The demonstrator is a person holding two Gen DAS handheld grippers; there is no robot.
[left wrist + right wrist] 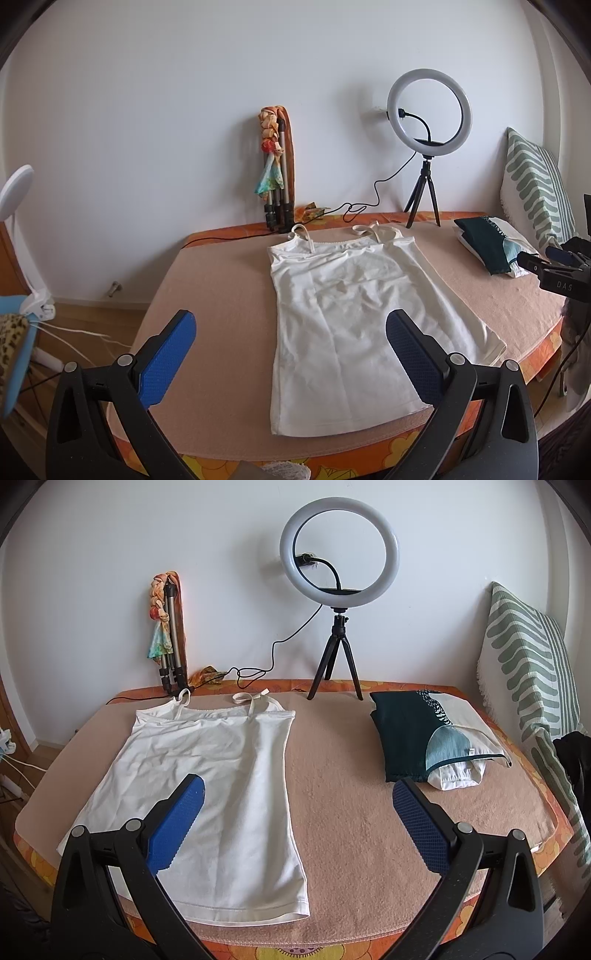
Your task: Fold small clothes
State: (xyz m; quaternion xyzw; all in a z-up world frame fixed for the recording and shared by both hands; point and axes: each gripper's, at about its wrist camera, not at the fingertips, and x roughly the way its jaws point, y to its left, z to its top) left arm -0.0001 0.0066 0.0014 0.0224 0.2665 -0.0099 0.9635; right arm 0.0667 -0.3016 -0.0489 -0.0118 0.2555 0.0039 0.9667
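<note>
A bed-like surface under a peach-pink towel (pixel 351 775) fills the lower half of both views, its orange flowered cover (pixel 406 949) showing along the near edge and the far edge by the white wall. On it a white camisole (pixel 207 775) lies spread flat and unfolded, 2 thin straps toward the wall and hem toward the near edge; it sits left of centre in the right wrist view and in the centre of the left wrist view (pixel 343 325). A striped green-and-white cushion (pixel 524 657) leans at the right edge of the frame, and a stack of folded clothes (pixel 417 734), dark teal over white, rests in the right middle, well apart from the camisole. A ring light (pixel 340 550) on a small black tripod stands at the far edge, upper centre, with a folded tripod wrapped in a scarf (pixel 166 627) against the wall to its left. The left gripper (pixel 291 332) hangs above the camisole's lower half, jaws spread wide and holding nothing. The right gripper (pixel 299 797) is likewise wide apart and empty, its left finger over the camisole's lower part and its right finger over bare towel. Open towel lies between the camisole's right edge and the folded stack.
</note>
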